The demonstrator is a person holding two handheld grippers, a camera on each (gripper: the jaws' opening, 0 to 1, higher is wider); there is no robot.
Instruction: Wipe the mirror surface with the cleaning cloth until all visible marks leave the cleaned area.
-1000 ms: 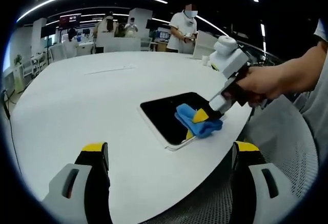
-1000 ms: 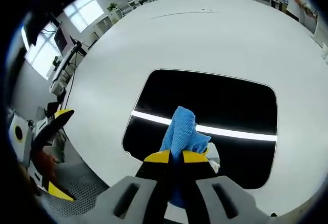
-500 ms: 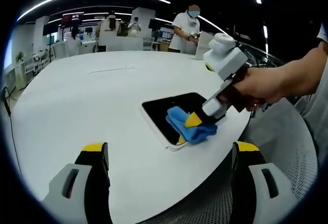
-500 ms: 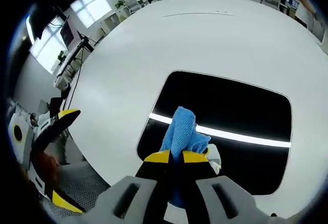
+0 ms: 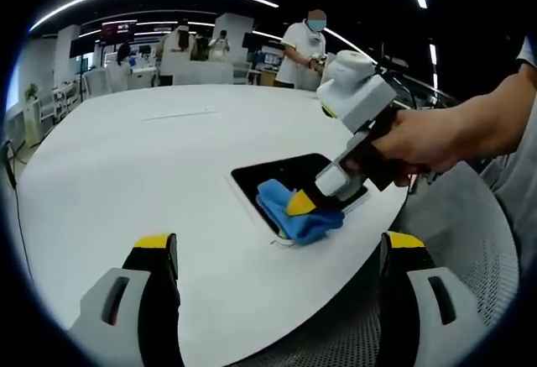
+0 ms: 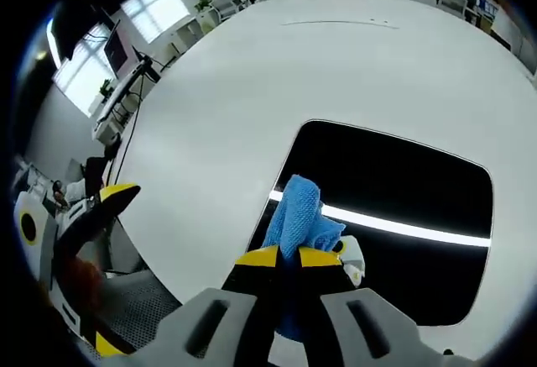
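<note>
A dark rectangular mirror (image 5: 285, 175) (image 6: 403, 216) lies flat on the white table, near its edge. The blue cleaning cloth (image 5: 289, 210) (image 6: 298, 216) is pressed on the mirror's near left end. My right gripper (image 6: 285, 258) (image 5: 304, 205) is shut on the cloth, a hand holding it from the right in the left gripper view. My left gripper (image 5: 277, 245) is open, held back from the table edge with nothing between its jaws; it appears at the left of the right gripper view (image 6: 92, 216).
The round white table (image 5: 143, 157) spreads far and left of the mirror. Several people stand at desks beyond it (image 5: 302, 44). A grey mesh chair seat (image 5: 461, 224) lies beside the table edge on the right.
The right gripper has dragged the cloth across the mirror toward its near left end. The left gripper has stayed put.
</note>
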